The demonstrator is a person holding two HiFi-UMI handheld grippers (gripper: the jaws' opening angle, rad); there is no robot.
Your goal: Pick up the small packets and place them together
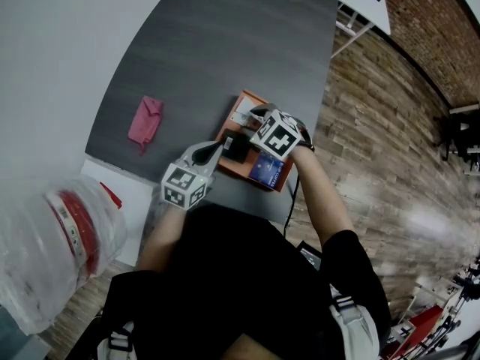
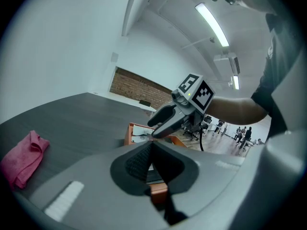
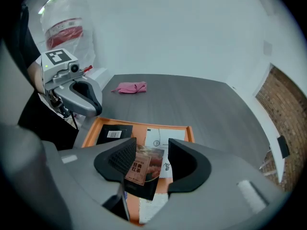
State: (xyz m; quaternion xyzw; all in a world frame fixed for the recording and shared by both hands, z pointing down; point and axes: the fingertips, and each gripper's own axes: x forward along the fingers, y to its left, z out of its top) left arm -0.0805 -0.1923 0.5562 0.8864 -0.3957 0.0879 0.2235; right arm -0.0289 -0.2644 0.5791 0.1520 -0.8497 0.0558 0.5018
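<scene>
An orange tray [image 1: 244,98] [image 3: 144,125] sits at the near edge of the grey table and holds several small packets. My right gripper [image 3: 151,150] [image 1: 255,117] hangs over it with its jaws apart. A brown packet [image 3: 140,166] with print on it stands between them and leans against the left pad. The right pad is clear of it. Under it lie white packets [image 3: 158,139], a black packet [image 3: 114,134] and a blue packet [image 1: 266,169]. My left gripper [image 2: 151,145] [image 3: 79,97] hovers at the tray's near-left corner, shut, with nothing seen in it.
A pink cloth [image 1: 145,122] [image 3: 129,87] lies on the table left of the tray. A clear plastic bag [image 1: 60,238] with red contents stands at the far left, off the table. The table's edge runs just right of the tray, above a wooden floor.
</scene>
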